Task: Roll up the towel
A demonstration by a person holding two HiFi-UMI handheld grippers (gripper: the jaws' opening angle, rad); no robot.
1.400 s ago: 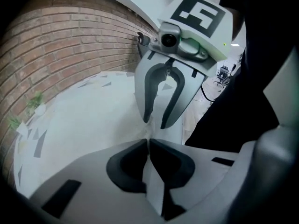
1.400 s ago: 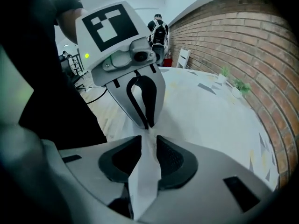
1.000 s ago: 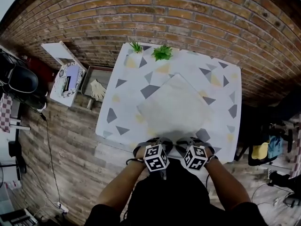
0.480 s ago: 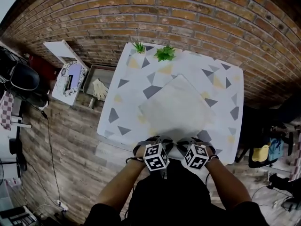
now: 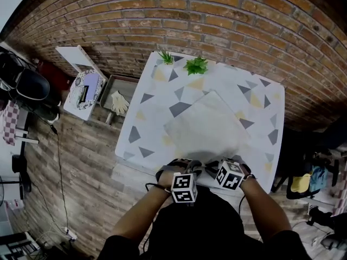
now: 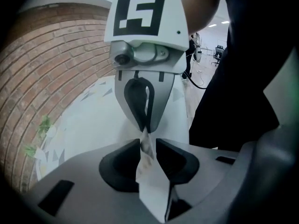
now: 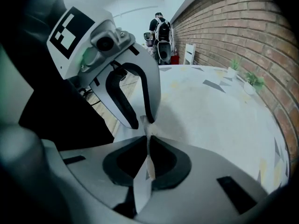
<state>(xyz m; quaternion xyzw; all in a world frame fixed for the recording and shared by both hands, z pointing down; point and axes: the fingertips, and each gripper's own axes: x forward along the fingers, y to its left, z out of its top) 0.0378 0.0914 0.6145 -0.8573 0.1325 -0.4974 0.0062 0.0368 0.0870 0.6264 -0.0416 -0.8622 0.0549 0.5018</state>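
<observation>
While the right hand-held gripper (image 7: 147, 141) is pinching the towel (image 5: 206, 129),
the left hand-held gripper (image 6: 147, 146) is just opening, towel between its jaws.

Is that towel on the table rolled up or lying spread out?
Spread out: the towel lies as one flat sheet on the table, no roll showing.

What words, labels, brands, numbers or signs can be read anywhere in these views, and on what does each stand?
No readable text anywhere.
On the two marker cubes: black-and-white square code patterns only, no letters or digits.
On the round patterned object left of the table: any print is too small to read.
</observation>
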